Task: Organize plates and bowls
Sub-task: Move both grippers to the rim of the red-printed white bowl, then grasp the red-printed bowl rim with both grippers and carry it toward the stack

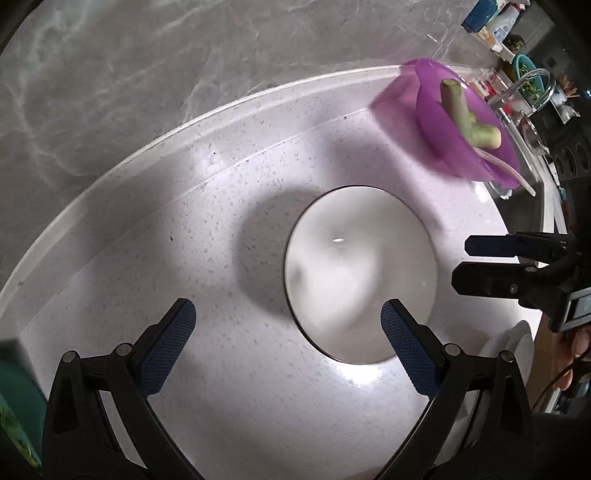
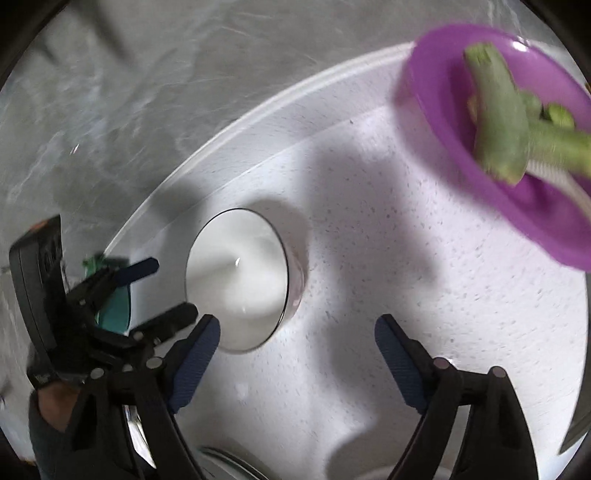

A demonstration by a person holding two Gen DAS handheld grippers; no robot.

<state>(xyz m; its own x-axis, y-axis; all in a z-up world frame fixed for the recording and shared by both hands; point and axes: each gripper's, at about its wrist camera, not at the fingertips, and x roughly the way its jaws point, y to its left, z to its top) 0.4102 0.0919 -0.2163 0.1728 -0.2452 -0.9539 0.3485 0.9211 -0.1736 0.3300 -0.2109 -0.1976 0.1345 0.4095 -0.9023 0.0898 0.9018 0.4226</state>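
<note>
Two grippers, our left gripper (image 1: 288,325) and right gripper (image 2: 297,341), hang released beside the round white ceramic bowl (image 1: 360,273); a fast approach may knock it toward the purple plastic bowl (image 1: 465,122).

Bare speckled counter (image 1: 229,236) lies between white bowl (image 1: 360,273) and purple bowl (image 1: 461,125).

Grey marble floor (image 1: 110,92), tap (image 1: 532,83), cluttered bottles (image 1: 495,22).
</note>
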